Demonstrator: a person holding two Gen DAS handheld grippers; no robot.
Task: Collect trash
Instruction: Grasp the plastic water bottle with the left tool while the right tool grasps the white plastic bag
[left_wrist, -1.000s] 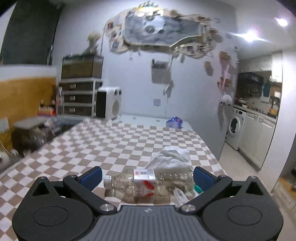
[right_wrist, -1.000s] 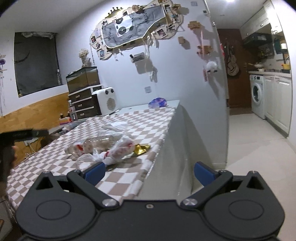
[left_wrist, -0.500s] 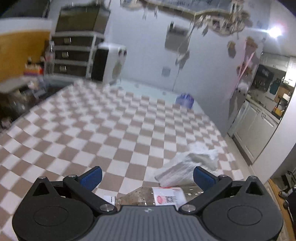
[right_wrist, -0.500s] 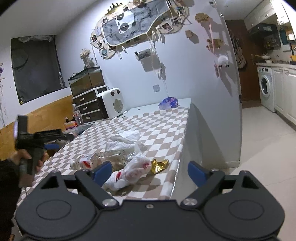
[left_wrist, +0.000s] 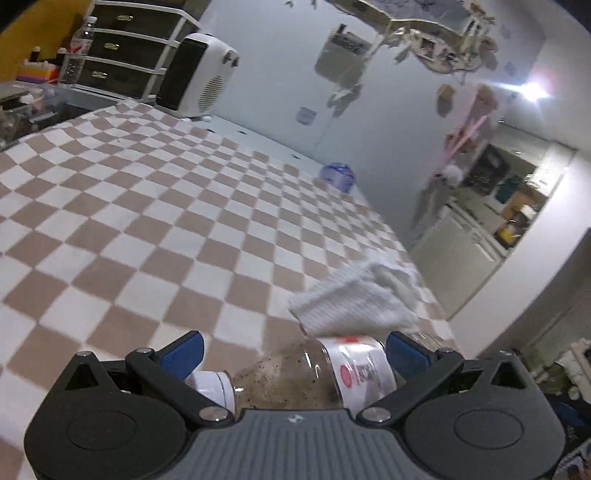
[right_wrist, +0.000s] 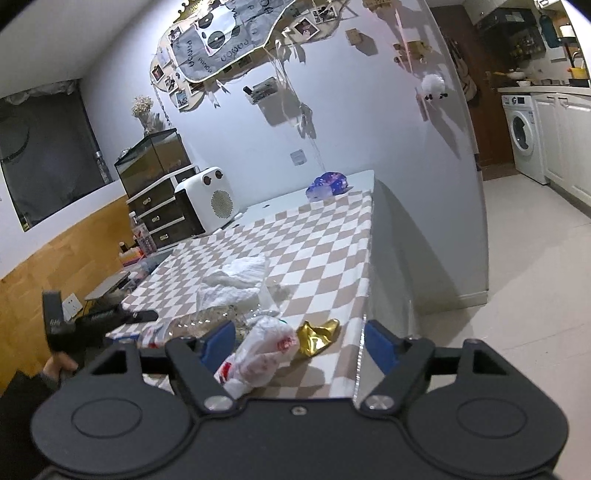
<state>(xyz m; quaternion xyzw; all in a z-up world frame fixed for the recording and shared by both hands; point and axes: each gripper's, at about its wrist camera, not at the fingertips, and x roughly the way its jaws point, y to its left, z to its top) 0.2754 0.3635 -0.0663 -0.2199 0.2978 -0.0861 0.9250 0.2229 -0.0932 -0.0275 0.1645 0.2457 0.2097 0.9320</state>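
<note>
Near the right-hand edge of the table (right_wrist: 332, 236), under its brown-and-white checked cloth, the trash lies in one tight cluster. A clear plastic bottle (left_wrist: 314, 373) lies on its side, white cap toward the left, label toward the right, between the blue pads of the left gripper (left_wrist: 295, 349); its jaws stand wide, and no pad can be seen pressing on the bottle. A crumpled white paper towel (left_wrist: 354, 299) rests just beyond the bottle, close to the table edge. In the right wrist view, a scrunched white plastic bag with red print (right_wrist: 258, 354) and a crumpled gold foil wrapper (right_wrist: 317, 336) sit just beside each other at the near corner, the foil close to the edge where the cloth drops off. The right gripper (right_wrist: 301, 341) is in front of this pair with its jaws partly apart, having just been closing, and nothing gripped; the bag lies just inside the left pad. Beyond the cluster the cloth is bare up to a purple packet (right_wrist: 328, 184) at the far end. Open tiled floor (right_wrist: 517, 280) runs to the right of the table.
</note>
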